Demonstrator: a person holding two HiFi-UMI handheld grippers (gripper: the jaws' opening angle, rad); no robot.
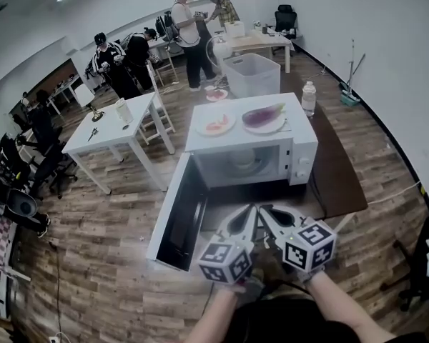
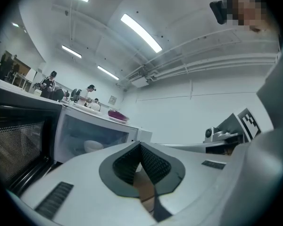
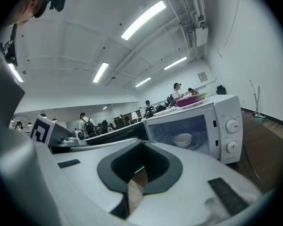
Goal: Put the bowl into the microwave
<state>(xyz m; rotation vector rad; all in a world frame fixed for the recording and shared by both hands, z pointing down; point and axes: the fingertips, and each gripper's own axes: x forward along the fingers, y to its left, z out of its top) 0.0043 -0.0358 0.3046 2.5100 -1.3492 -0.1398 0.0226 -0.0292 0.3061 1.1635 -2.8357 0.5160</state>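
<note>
A small white bowl (image 3: pixel 182 139) sits upright inside the white microwave (image 1: pixel 301 151), right of centre in the right gripper view. In the head view the microwave stands mid-frame, its dark-windowed door (image 1: pixel 177 216) swung wide open toward the lower left

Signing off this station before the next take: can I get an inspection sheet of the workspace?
Surface: wooden floor, with a brown mat beside the microwave; what the microwave stands on is hidden.
Job's things: bowl inside the microwave; door open.
Clutter: eggplant plate and plate of red slices on the microwave's top; water bottle behind it.
Grippers: left gripper and right gripper both shut and empty, held in front of the cavity.
Cables: white cable on the floor at the right.
Surroundings: white table, storage bin, people at the back.
</note>
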